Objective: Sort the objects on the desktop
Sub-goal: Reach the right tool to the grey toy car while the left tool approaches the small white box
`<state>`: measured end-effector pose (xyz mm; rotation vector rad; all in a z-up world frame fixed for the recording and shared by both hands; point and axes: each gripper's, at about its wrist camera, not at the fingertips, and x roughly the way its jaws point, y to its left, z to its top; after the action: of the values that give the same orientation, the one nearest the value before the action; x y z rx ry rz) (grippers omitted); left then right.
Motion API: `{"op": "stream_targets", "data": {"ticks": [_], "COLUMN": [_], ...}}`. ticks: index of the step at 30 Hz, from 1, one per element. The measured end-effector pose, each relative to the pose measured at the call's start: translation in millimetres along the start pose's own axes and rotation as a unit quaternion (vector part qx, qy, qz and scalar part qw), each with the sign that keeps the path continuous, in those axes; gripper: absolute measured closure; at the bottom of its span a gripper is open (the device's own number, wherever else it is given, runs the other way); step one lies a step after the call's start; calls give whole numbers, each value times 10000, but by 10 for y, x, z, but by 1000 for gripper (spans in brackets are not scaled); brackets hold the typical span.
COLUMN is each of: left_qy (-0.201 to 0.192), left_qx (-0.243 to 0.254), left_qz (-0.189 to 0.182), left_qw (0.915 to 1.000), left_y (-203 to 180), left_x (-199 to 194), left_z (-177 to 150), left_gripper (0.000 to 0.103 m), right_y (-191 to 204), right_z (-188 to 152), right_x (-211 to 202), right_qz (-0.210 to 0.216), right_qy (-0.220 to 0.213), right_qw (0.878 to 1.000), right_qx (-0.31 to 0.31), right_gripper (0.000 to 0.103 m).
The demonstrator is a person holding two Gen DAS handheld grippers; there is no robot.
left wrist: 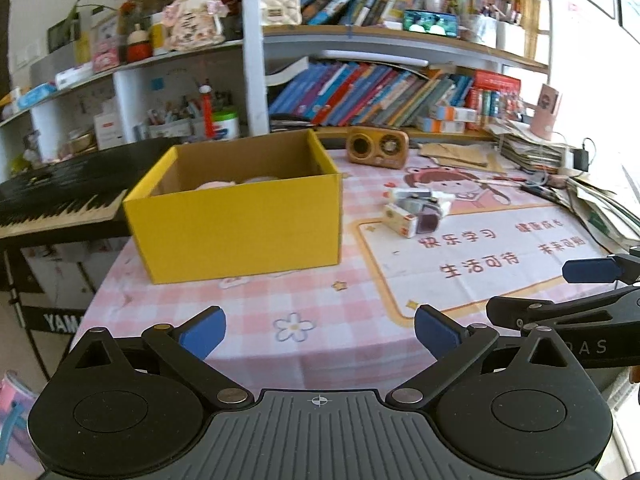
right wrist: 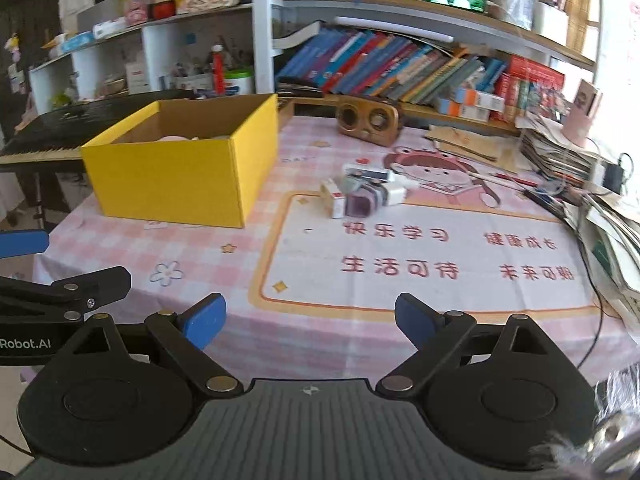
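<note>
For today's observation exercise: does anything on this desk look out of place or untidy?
Yes. A small heap of little boxes lies tumbled on the tablecloth, tipped at odd angles, outside the yellow box. At the right edge, stacked papers slump unevenly. Both grippers are open and empty.

Pink checked table (right wrist: 360, 344) bears yellow box (right wrist: 172, 180), wooden speaker (right wrist: 368, 120), small boxes (right wrist: 360, 192).

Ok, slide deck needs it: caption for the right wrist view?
Open right gripper faces small boxes beside yellow box.
</note>
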<state>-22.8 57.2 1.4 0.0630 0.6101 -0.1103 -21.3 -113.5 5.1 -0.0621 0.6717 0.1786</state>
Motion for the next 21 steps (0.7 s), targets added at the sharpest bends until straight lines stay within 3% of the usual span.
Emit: {"op": "stream_targets", "data": {"ticks": [13,21], "left_qy": [152,253], "left_qx": [259,330], "left_qz": [-447,-493], "left_qw": [9985,9979], "left_y": [-370,-609], "left_x": [320,565], "left_z": [172,315], "left_gripper": [1,1], "right_y": [-455,-759], "right_z": [30,173], "right_x": [110,299], "right_qz": [-370,-376], "right_qy": [154,227], "right_qw": [9987,9985], "right_qx": [300,329], "right_gripper": [10,10]}}
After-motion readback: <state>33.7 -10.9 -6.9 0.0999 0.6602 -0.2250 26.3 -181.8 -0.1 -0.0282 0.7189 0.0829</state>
